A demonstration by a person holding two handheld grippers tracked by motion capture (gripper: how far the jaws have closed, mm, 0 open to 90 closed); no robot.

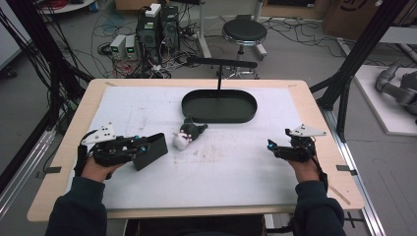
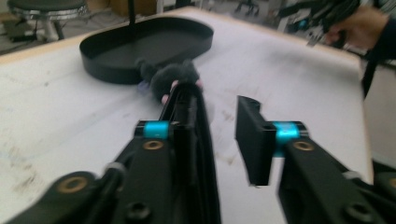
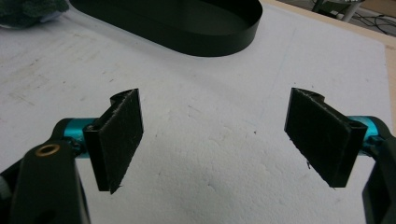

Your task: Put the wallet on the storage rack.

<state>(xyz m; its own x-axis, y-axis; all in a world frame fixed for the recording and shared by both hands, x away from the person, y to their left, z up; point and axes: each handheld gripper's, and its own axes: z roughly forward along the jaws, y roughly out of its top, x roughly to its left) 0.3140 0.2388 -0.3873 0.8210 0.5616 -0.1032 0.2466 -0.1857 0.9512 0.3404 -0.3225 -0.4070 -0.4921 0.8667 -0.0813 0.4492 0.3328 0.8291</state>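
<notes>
A small grey and white plush toy (image 1: 189,133) lies on the white mat, just in front of a black oval tray (image 1: 219,119). My left gripper (image 1: 158,146) rests on the mat left of the toy, jaws pointing at it. In the left gripper view the jaws (image 2: 217,100) stand apart with nothing between them, and the toy (image 2: 173,74) lies just past their tips, before the tray (image 2: 107,70). My right gripper (image 1: 274,146) sits at the right of the mat. Its jaws (image 3: 217,121) are wide open over bare mat, with the tray (image 3: 187,39) and toy (image 3: 28,11) farther off.
A thin black post with a crossbar (image 1: 221,62) rises behind the tray. The white mat (image 1: 236,167) covers a wooden table (image 1: 322,123). Beyond the far edge are a stool (image 1: 244,32), computer boxes (image 1: 157,24) and cables on the floor.
</notes>
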